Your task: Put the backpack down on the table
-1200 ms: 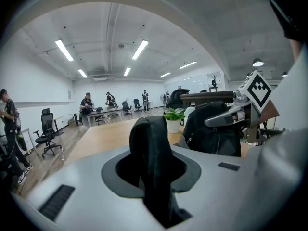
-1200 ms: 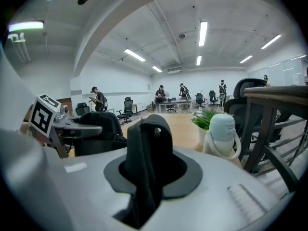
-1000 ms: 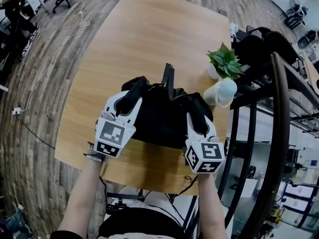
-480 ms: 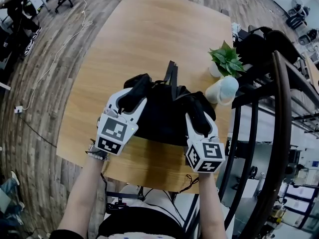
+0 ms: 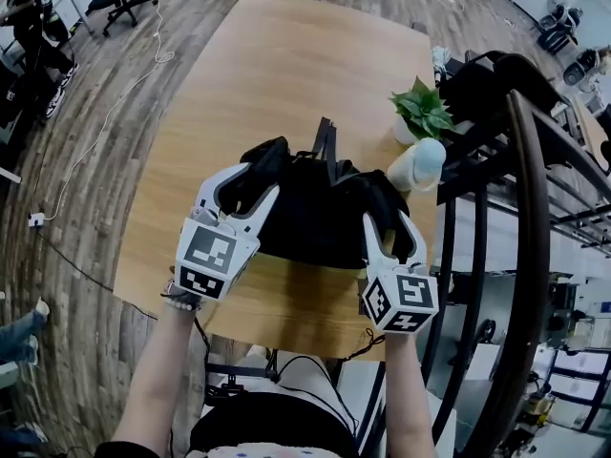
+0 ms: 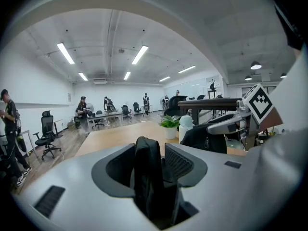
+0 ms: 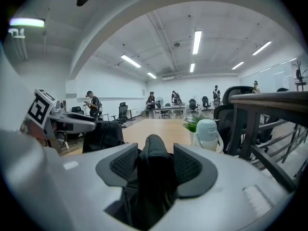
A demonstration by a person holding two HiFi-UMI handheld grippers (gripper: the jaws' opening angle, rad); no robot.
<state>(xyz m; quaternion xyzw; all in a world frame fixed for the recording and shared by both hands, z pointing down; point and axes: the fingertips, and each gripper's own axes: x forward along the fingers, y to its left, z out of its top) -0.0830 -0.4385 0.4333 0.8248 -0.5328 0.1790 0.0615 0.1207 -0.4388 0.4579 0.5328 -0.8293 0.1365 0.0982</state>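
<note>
The backpack (image 5: 315, 219) rests on the worktop (image 5: 258, 74), set-down apparently complete; my left hand-held gripper (image 5: 254, 177) and right hand-held gripper (image 5: 387, 218), jaws just opened wide, each still straddle a slack black strap (image 6: 148, 177), so only withdrawal remains.

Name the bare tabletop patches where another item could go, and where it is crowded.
Bare: the table beyond the backpack, and the strip left of it. Crowded: the right edge, with potted plant and white container.
</note>
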